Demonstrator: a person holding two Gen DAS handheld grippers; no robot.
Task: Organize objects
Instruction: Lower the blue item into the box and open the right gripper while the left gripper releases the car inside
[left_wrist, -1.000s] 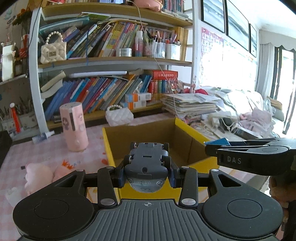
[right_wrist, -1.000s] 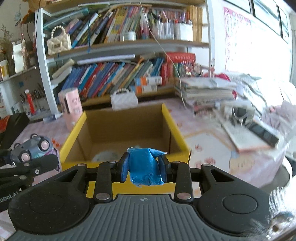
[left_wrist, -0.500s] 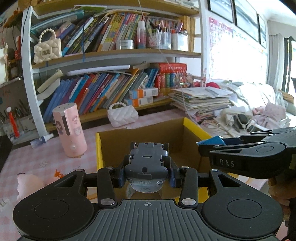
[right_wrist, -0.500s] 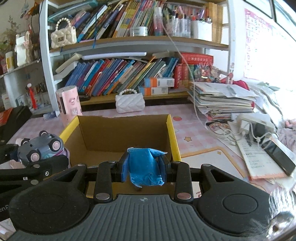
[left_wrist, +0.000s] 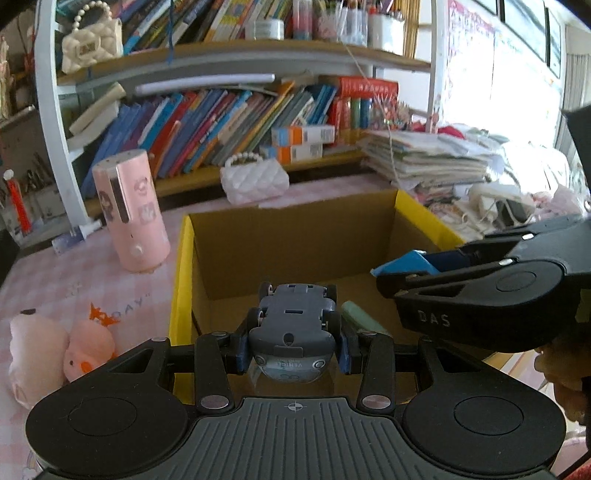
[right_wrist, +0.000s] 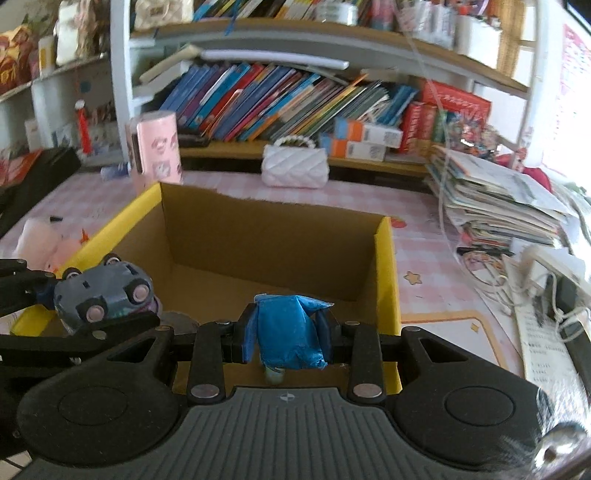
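Note:
My left gripper (left_wrist: 293, 341) is shut on a grey toy car (left_wrist: 293, 325), upside down with its wheels up, held over the open yellow cardboard box (left_wrist: 181, 280). My right gripper (right_wrist: 286, 334) is shut on a blue wrapped packet (right_wrist: 288, 332), also over the box (right_wrist: 386, 280). In the left wrist view the right gripper (left_wrist: 391, 275) comes in from the right with the blue packet (left_wrist: 406, 260). In the right wrist view the left gripper holds the car (right_wrist: 103, 291) at the box's left wall. A pale green item (left_wrist: 360, 319) lies on the box floor.
A pink cylinder (left_wrist: 129, 218) and a white quilted purse (left_wrist: 255, 181) stand behind the box. Pink plush toys (left_wrist: 55, 350) lie left of it. Bookshelves (left_wrist: 236, 107) fill the back. Stacked papers (right_wrist: 498, 199), cables and a phone lie to the right.
Both grippers have moved forward and lower over the box, so its inside and floor now show. Both keep their hold on the car and the packet.

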